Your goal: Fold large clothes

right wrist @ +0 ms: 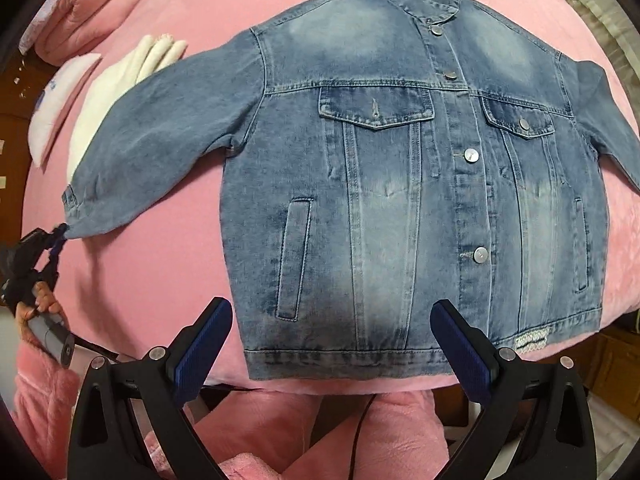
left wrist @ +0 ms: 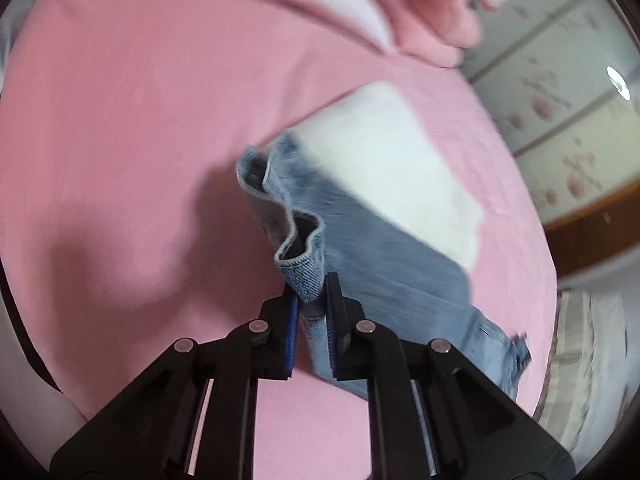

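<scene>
1. Left gripper (left wrist: 312, 300) is clamped on the cuff of the denim jacket (right wrist: 400, 184), its 2 blue pads pinching the folded hem at lower centre of the left wrist view.
2. Right gripper (right wrist: 332, 340) hangs with its jaws wide apart above the jacket's bottom hem, holding nothing.
3. Pink bed cover (left wrist: 120, 120) fills most of both views and is the surface; the jacket lies on it front up, buttoned, collar toward the top of the right wrist view.
4. Folded white cloth (left wrist: 400, 168) lies under the gripped sleeve, with a pink quilt (left wrist: 432, 12) at the upper right.
5. Pale floral panels (left wrist: 560, 100) with a wooden edge stand at the right of the left wrist view.
6. No container shows in either view.
</scene>
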A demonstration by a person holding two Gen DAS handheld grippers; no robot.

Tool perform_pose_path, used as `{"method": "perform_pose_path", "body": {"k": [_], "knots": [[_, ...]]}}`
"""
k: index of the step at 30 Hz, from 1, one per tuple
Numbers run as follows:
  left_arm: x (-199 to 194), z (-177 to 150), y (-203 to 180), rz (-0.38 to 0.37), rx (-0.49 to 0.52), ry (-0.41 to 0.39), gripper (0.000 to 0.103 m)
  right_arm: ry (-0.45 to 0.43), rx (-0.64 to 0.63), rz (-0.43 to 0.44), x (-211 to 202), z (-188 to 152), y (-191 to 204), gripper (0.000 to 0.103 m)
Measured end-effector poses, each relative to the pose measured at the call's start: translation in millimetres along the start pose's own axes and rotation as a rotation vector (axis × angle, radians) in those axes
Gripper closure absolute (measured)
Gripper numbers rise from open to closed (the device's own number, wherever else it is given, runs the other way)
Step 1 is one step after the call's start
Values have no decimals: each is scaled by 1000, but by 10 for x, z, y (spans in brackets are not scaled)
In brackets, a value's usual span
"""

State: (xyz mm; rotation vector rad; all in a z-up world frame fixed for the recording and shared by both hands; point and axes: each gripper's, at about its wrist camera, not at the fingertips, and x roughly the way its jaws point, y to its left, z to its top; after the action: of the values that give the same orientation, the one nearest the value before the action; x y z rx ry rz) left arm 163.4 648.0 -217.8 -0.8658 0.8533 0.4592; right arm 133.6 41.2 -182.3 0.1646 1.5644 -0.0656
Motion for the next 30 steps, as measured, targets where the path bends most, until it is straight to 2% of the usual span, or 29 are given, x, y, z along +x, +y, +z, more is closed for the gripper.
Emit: {"method": "perform_pose_path", "body": {"k": [2, 6, 10, 14, 16, 18, 19, 24, 27, 29, 30], "knots": [[-264, -333, -371, -27, 42, -33, 94, -4, 1, 20, -5, -24, -118, 2], [-750, -530, -1081, -98, 124, -128, 94, -32, 6, 77, -65, -24, -445, 2], [-1254, -843, -1963, -145, 276, -202, 94, -75, -14, 149, -220, 97, -877, 2], [-1408, -1321, -2981, -216, 443, -205, 94, -164, -56, 183, -489, 230, -1323, 2], [-1300, -1752, -3637, -240, 541, -188, 94, -205, -73, 187, -611, 304, -1551, 2], [-1239, -2166, -4103, -266, 629, -146, 94, -234, -69, 187, -706, 390, -1836, 2], [-1252, -2480, -4354, -289, 674, -113, 94, -242, -60, 189, -728, 426, -1944, 2], [-634, -3482, -5109, -337, 821, 104, 94, -281, 58, 193, -726, 548, -2633, 2], [-156, -3986, -5235, -301, 860, 243, 94, -295, 110, 174, -563, 591, -2910, 2], [253, -4336, -5184, -243, 890, 377, 93, -290, 142, 160, -385, 638, -3085, 2], [458, -4475, -5125, -187, 922, 448, 91, -284, 155, 157, -286, 661, -3144, 2]]}}
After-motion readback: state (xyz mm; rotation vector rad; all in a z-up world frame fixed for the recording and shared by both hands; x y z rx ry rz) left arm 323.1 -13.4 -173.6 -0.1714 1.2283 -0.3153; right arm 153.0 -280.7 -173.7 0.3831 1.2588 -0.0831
